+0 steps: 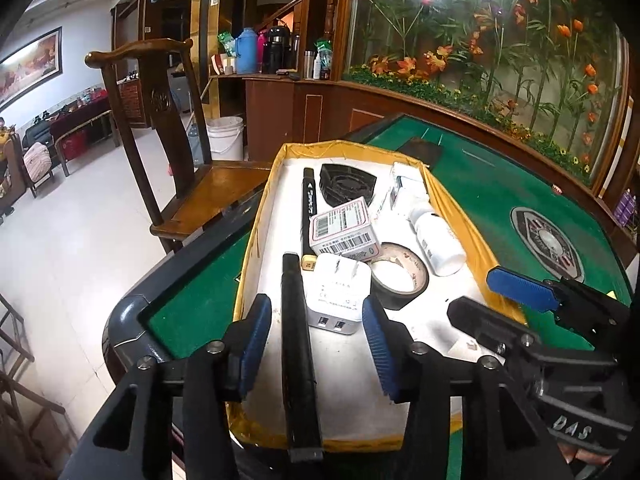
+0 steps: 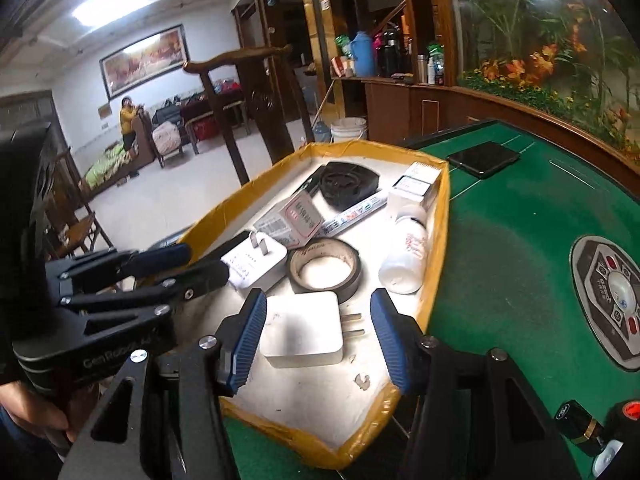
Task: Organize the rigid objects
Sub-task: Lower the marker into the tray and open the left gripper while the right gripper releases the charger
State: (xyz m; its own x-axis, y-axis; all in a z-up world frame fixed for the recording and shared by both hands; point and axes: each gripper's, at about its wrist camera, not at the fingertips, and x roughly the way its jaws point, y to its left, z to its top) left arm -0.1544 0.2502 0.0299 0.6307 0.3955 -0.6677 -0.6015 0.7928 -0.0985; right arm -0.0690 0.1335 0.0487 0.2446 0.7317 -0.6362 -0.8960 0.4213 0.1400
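A yellow-edged tray (image 1: pixel 256 216) (image 2: pixel 436 216) sits on the green table. My left gripper (image 1: pixel 316 344) is open over its near end, with a long black bar (image 1: pixel 298 344) and a white USB charger (image 1: pixel 338 292) between its fingers. My right gripper (image 2: pixel 318 338) is open around a second white charger (image 2: pixel 302 330) lying flat in the tray. The tray also holds a tape roll (image 1: pixel 398 274) (image 2: pixel 326 268), a white bottle (image 1: pixel 438 240) (image 2: pixel 406 256), a labelled box (image 1: pixel 344 228) (image 2: pixel 290 218), a black marker (image 1: pixel 309 212) and a black triangular piece (image 1: pixel 348 186) (image 2: pixel 348 184).
A wooden chair (image 1: pixel 160 128) stands beyond the table's left edge. A dark phone (image 2: pixel 482 158) lies on the felt past the tray. The table's round centre panel (image 1: pixel 548 242) (image 2: pixel 616 300) is to the right. A small black-and-gold tube (image 2: pixel 580 426) lies at the near right.
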